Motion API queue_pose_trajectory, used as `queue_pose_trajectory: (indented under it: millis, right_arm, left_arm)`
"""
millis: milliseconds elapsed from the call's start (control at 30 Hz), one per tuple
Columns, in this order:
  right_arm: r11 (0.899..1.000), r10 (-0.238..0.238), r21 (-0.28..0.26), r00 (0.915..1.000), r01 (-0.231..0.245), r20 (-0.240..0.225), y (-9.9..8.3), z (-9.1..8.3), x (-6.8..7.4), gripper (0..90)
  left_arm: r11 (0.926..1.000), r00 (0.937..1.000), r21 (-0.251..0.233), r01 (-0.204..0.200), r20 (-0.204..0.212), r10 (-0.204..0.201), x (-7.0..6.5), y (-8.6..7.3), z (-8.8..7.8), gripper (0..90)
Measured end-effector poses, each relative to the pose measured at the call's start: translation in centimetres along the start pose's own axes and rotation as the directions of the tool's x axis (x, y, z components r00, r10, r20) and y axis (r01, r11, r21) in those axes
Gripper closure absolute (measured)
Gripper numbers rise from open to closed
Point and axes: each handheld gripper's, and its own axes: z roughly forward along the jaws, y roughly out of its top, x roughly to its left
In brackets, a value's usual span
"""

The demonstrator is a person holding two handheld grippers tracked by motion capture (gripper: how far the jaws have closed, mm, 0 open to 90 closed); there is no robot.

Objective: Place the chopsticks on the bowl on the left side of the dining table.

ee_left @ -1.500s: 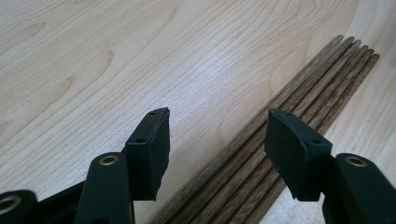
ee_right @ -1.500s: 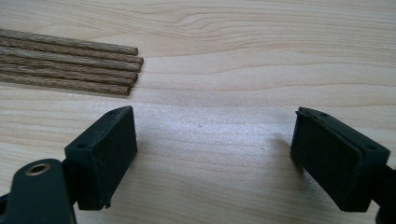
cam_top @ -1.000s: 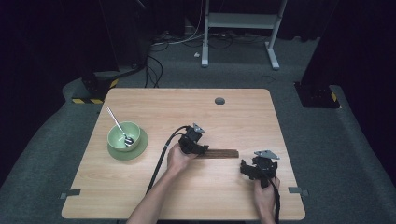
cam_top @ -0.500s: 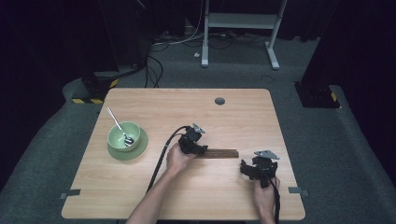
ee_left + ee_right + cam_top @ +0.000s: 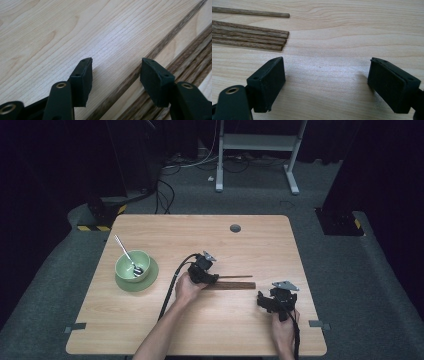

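Both grippers have their jaws apart, with nothing squeezed between them. From the high view, the left gripper (image 5: 202, 270) sits at the left end of some brown wooden sticks (image 5: 235, 284) lying flat in the middle of the table (image 5: 210, 235). The right gripper (image 5: 276, 301) rests near their other end. In the left gripper view, one thin stick (image 5: 150, 53) runs between the spread jaws, untouched. In the right gripper view, the sticks (image 5: 249, 37) lie side by side ahead, with one more stick (image 5: 249, 12) a little apart.

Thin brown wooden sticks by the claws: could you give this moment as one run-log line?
left claw: open over single thin brown wooden stick | right claw: open, on bare table | bundled brown sticks: lying flat, ungripped
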Motion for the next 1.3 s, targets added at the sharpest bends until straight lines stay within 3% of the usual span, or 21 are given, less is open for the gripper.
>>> queue_pose_trajectory:
  millis: [267, 1300]
  right_arm:
    - [1.0, -0.004, 0.0, 1.0, 0.004, -0.002, 0.0, 0.0, 0.0, 13.9]
    - [1.0, -0.008, 0.0, 0.9999, 0.008, -0.01, 0.0, 0.0, 0.1, 14.0]
  left_arm:
    - [0.9997, 0.9997, -0.006, 0.022, -0.007, -0.022, 0.6, -0.1, 0.1, 47.3]
    - [0.9991, 0.9994, -0.033, 0.029, -0.02, -0.03, 3.0, -0.7, -0.3, 70.0]
